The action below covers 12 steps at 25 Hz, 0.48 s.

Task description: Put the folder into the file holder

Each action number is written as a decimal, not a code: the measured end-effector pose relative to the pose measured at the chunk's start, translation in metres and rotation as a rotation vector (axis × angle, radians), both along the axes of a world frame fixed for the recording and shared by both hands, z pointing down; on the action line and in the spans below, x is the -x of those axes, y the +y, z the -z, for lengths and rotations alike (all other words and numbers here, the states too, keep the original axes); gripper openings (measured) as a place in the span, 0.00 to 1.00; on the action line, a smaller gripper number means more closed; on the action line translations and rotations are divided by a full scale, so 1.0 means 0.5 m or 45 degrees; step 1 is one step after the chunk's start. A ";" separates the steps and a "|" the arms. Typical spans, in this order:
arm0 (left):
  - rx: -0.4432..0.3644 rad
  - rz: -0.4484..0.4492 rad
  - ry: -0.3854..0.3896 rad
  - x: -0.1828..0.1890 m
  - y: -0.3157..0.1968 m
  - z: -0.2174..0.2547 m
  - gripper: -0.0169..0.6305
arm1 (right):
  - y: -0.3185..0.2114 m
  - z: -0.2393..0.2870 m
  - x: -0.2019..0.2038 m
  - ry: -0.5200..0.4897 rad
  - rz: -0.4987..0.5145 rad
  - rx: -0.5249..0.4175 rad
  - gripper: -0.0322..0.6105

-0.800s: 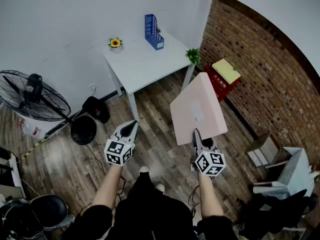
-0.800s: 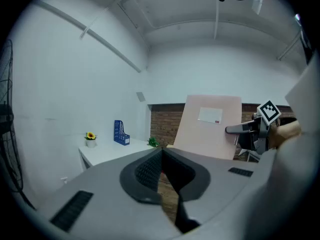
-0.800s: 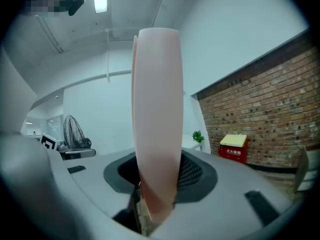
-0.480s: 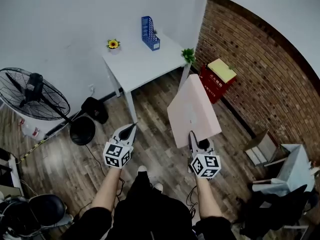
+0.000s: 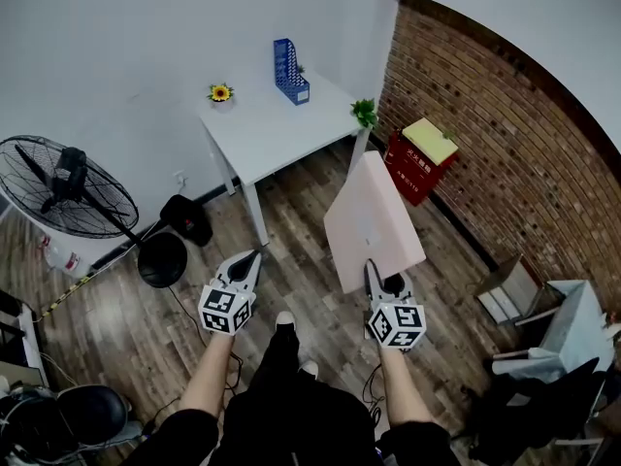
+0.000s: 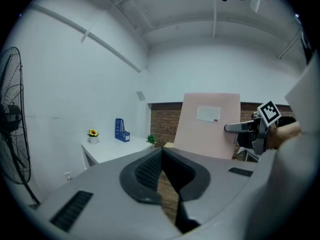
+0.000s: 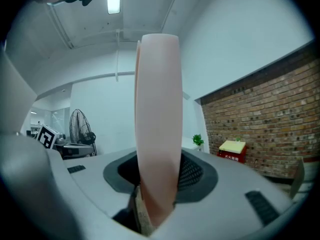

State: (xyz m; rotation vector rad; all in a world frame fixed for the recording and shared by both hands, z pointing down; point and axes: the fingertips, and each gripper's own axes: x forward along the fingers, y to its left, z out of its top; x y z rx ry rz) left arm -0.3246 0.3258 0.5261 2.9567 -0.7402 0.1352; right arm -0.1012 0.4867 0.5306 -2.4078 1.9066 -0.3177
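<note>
The right gripper (image 5: 373,272) is clenched on the bottom edge of the pink folder (image 5: 374,219), which is held in the air over the floor, well short of the table (image 5: 281,134). The left gripper (image 5: 254,256) is closed on nothing. Pinched at one edge only, the tall sheet could swing or slip. Its long axis rises up and forward, edge-on to the blue file holder (image 5: 288,69) at the table's far edge.

The head view looks steeply down from above; the white table (image 5: 281,129) lies far off at upper centre. Each gripper view looks about level along its jaws from close behind them. The left gripper view shares that table, at its left, and the pink folder (image 5: 374,223).
</note>
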 end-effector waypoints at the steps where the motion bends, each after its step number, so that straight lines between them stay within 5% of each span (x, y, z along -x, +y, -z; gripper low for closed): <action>1: 0.002 0.004 0.001 -0.003 -0.002 -0.002 0.06 | -0.003 -0.002 -0.004 -0.006 0.003 0.001 0.32; 12: 0.038 -0.008 0.017 -0.075 -0.092 -0.032 0.06 | -0.094 -0.016 -0.056 -0.007 0.008 0.013 0.32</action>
